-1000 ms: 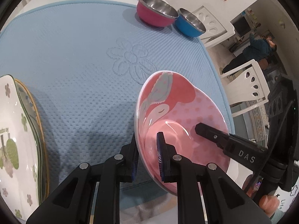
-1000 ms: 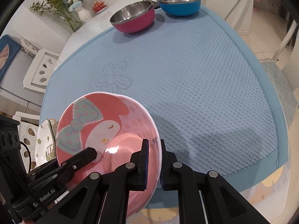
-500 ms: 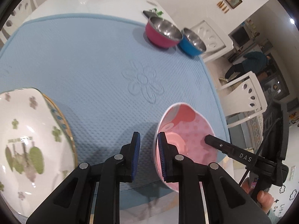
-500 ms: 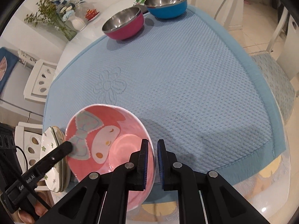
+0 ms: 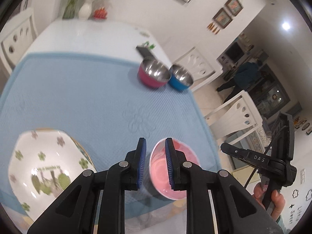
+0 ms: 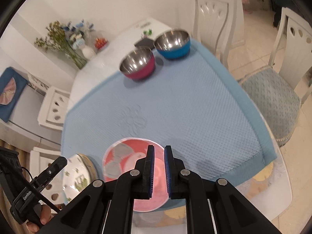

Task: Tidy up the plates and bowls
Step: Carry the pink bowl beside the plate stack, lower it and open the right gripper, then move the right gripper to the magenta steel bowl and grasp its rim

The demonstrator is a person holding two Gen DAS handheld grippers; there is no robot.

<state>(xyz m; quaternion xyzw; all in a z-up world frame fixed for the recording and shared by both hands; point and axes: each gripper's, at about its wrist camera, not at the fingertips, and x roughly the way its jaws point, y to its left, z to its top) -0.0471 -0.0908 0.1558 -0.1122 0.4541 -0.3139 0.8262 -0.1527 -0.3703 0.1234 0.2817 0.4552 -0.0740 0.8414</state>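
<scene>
Left wrist view: left gripper hangs above the near edge of the blue mat, fingers apart with a clear gap between the blue pads, nothing between them. Pink bowl rests on the mat at its near edge, toward the near right corner; the right finger crosses in front of it, and the bowl's rim shows in the gap. White plate with green flower print sits at the near left corner, on top of a gold-rimmed plate of which only an edge shows. Magenta bowl and blue bowl, both steel-lined, stand just beside each other at the far right corner of the mat. The right gripper is seen from the side off the right edge, held in a hand; fingertip spacing not readable from here.

Right wrist view: right gripper is above the pink bowl, fingers parted by a narrow gap, pink showing between them; contact with the bowl cannot be told. The flower-print plate lies just left of the bowl. The magenta bowl and blue bowl are at the far edge. The left gripper enters at lower left.
</scene>
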